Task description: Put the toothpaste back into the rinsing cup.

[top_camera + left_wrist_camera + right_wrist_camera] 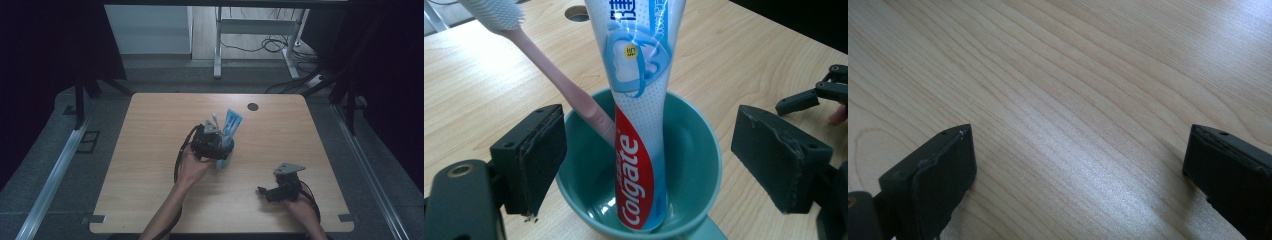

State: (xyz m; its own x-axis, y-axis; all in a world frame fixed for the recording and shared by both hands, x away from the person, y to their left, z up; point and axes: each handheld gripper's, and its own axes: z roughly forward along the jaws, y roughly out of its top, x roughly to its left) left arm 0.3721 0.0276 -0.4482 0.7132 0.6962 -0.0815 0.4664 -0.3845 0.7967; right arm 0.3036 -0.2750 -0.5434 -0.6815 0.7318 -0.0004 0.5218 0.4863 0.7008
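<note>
My left tongs (649, 165) wide open, straddling teal cup (694, 150) holding Colgate tube (639, 150), pink toothbrush (569, 90); grip released. Right tongs (1078, 170) open, empty, parked aside.

A wooden table (150, 200) stands on grey floor (45, 150), dark curtains (45, 40) around.

The toothpaste tube (639, 125) carries the brand name "Colgate" in white letters on a red band, and it reads from bottom to top. Above it sits a small yellow round mark, too small to read. At the tube's top stand blue characters, cut off by the edge.
</note>
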